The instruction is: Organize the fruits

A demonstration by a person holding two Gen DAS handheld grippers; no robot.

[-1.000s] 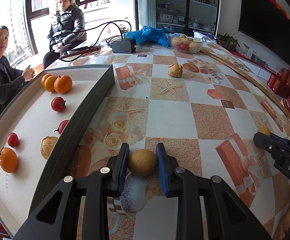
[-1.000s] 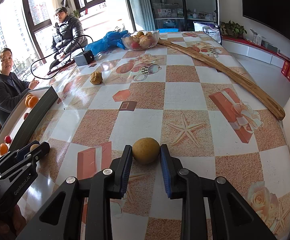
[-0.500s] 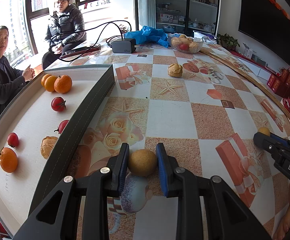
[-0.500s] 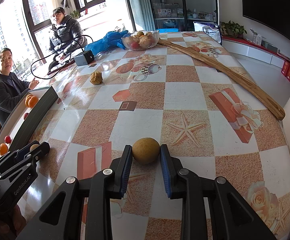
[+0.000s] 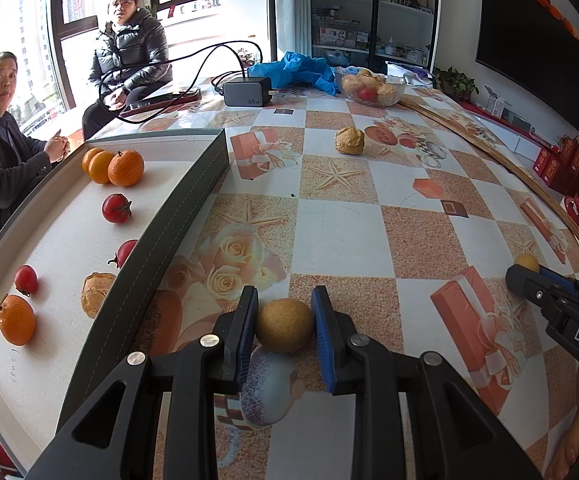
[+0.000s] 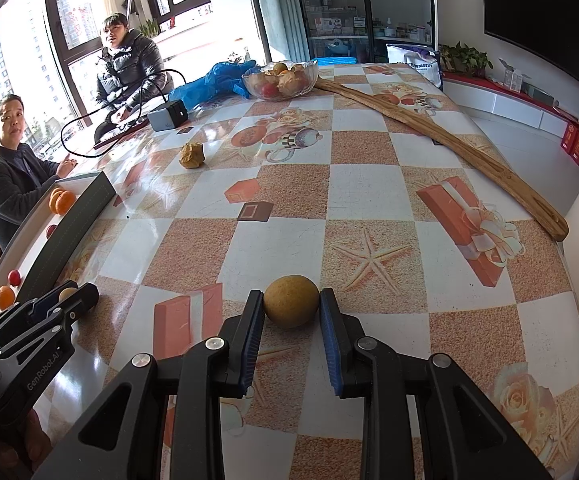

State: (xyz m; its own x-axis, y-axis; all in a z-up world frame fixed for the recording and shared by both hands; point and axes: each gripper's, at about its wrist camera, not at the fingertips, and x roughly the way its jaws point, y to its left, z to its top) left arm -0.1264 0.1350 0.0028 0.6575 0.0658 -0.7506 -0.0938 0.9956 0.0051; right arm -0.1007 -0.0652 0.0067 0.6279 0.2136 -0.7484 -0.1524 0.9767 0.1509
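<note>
Blue-padded left tongs (image 5: 284, 326) clamp a round tan-brown fruit (image 5: 284, 325) just above the checkered table (image 5: 341, 236); right tongs (image 6: 291, 307) likewise grip another round tan fruit (image 6: 291, 306). Far left lies a white tray (image 5: 177, 148) with oranges (image 5: 125, 168).

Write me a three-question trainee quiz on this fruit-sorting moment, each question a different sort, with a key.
1. True or false: the left gripper is empty.
2. Multiple choice: the oranges at the far end of the white tray number A) one B) three C) five.
3. Fill in: the crumpled brown lump alone on the tablecloth lies between the grippers and the glass ____.

Key
1. False: it grips a tan round fruit, as the right gripper grips another tan fruit.
2. B
3. bowl
</note>
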